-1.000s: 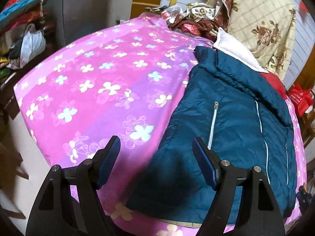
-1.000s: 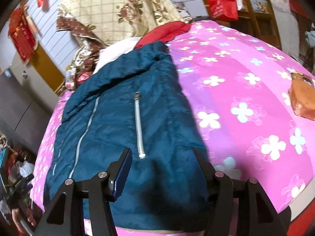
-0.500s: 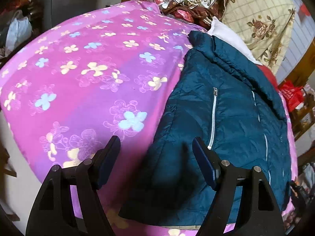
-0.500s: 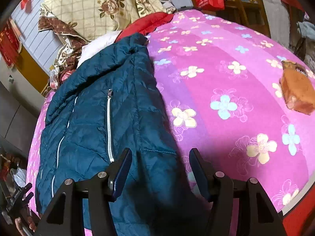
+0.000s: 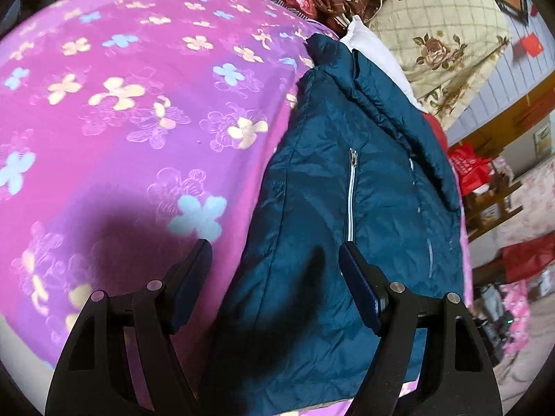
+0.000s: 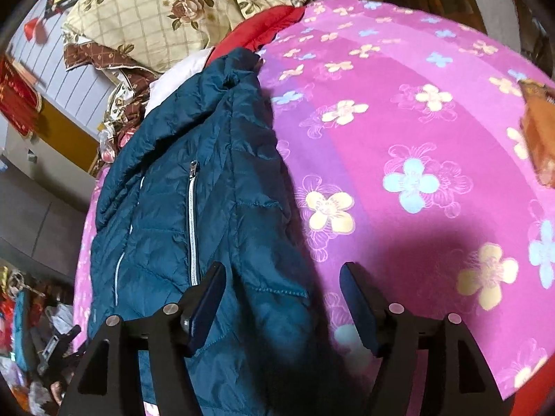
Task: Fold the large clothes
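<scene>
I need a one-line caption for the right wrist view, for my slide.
Open right hand-held gripper above the edge of a teal quilted jacket on a pink flowered bedspread.

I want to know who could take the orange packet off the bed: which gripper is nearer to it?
Right. The orange packet lies on the pink floral bedspread beyond the right gripper; the left gripper, at the jacket's opposite edge, has no packet in view.
</scene>
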